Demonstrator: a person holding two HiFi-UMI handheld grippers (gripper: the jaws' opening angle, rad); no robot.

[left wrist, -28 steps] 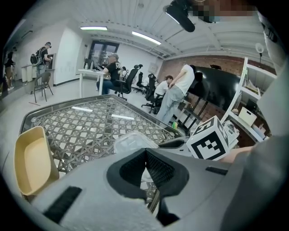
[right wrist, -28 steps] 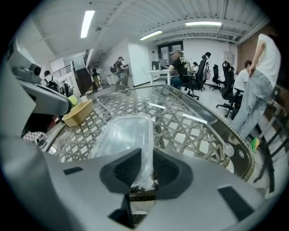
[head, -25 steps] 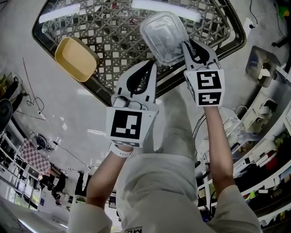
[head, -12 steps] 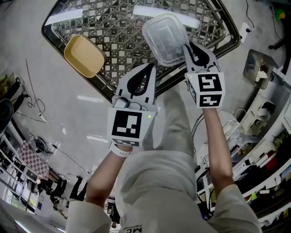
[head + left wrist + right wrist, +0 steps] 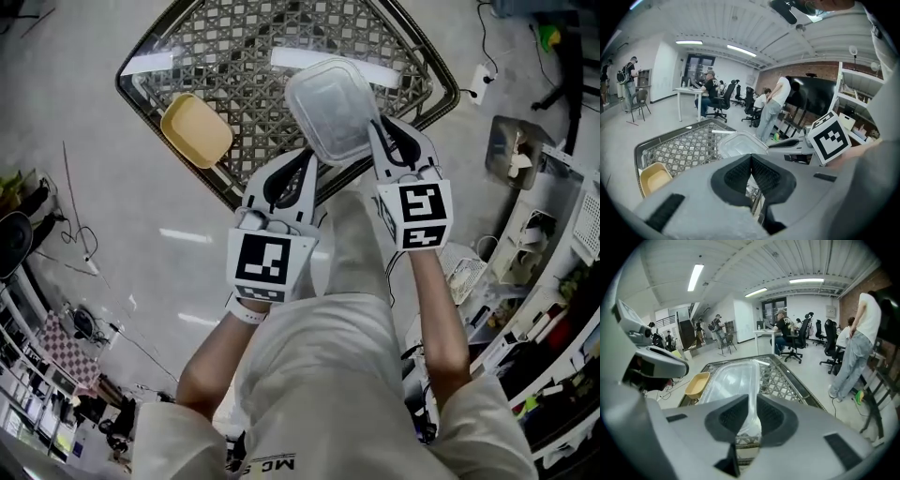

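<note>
The right gripper has its jaws clenched on the thin near rim of a clear plastic container. This flimsy tub with rounded corners juts out ahead of the jaws, probably pinched at the edge because it is too wide to span. The left gripper, just beside it, has its jaws pressed together on nothing. Below the jaws lie a lattice-patterned glass surface and a smooth yellow tray.

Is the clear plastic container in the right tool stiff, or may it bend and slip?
Probably light: the clear container looks thin and empty. It may flex or slip, since the right tool pinches only its rim.
</note>
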